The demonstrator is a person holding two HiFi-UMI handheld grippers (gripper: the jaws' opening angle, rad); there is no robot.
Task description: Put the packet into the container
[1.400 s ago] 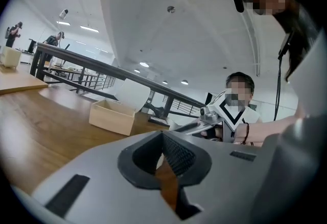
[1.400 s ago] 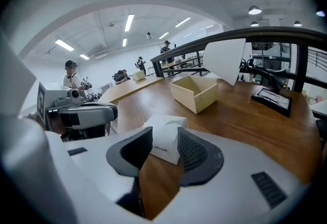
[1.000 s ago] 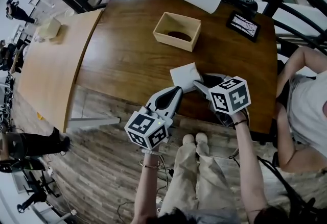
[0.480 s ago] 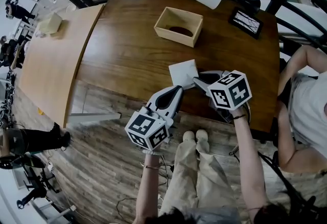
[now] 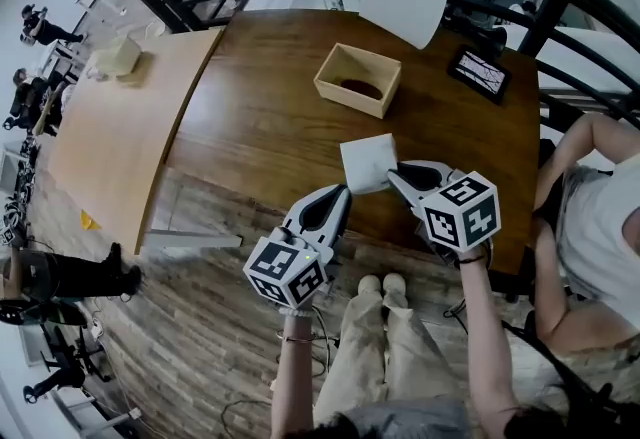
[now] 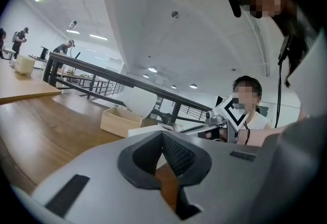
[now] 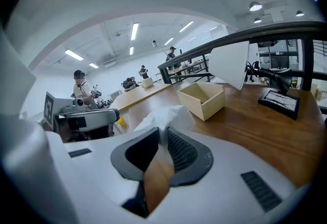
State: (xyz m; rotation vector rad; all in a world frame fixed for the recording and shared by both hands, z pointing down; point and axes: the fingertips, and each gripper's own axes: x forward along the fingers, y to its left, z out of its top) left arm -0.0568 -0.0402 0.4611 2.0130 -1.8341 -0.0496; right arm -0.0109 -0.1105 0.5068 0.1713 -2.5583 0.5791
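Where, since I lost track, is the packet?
Head view, centre: the packet sits in the right claw, which has just closed on it, nearer than the box.

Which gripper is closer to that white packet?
Right. The right gripper has just been closing its jaws and pinches one edge of the packet. The left gripper, shut and empty, sits apart from it, lower left in the head view.
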